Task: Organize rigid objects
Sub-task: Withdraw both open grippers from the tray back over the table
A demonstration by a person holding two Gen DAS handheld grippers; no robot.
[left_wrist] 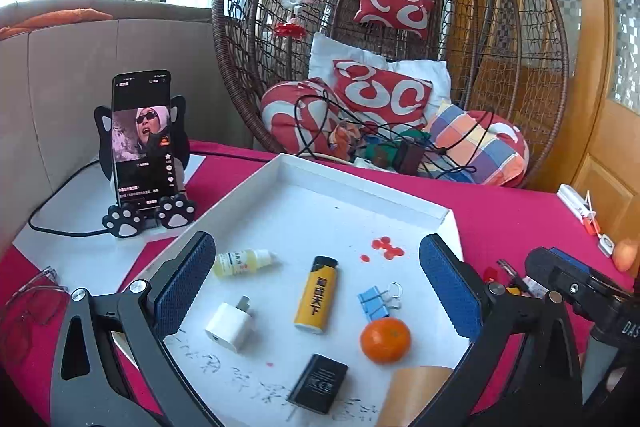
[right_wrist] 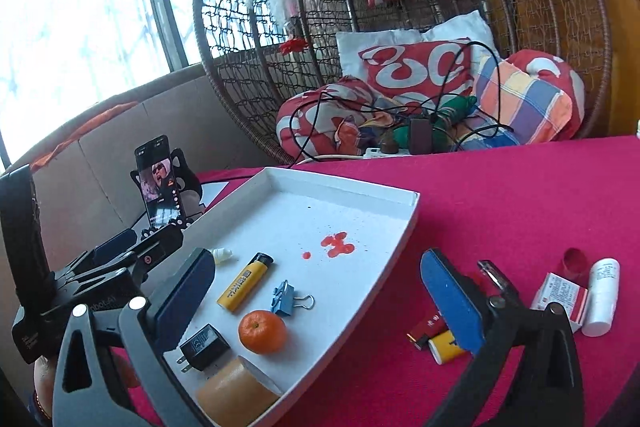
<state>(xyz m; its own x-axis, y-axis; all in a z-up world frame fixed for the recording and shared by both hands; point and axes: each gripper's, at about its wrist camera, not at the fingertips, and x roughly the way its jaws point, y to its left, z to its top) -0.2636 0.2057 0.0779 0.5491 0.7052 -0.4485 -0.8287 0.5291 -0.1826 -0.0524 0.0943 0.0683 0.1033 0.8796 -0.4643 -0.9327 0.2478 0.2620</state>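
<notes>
A white tray on the red cloth holds a yellow lighter, a blue binder clip, a tangerine, a black charger, a white plug, a small dropper bottle and a brown tape roll. My left gripper is open and empty above them. My right gripper is open and empty over the tray's right edge. Right of the tray lie a red and a yellow lighter, a red-white box and a white bottle.
A phone on a cat-paw stand with a cable stands left of the tray. Glasses lie at the front left. A wicker hanging chair with cushions and cables is behind the table. Small items lie at the right edge.
</notes>
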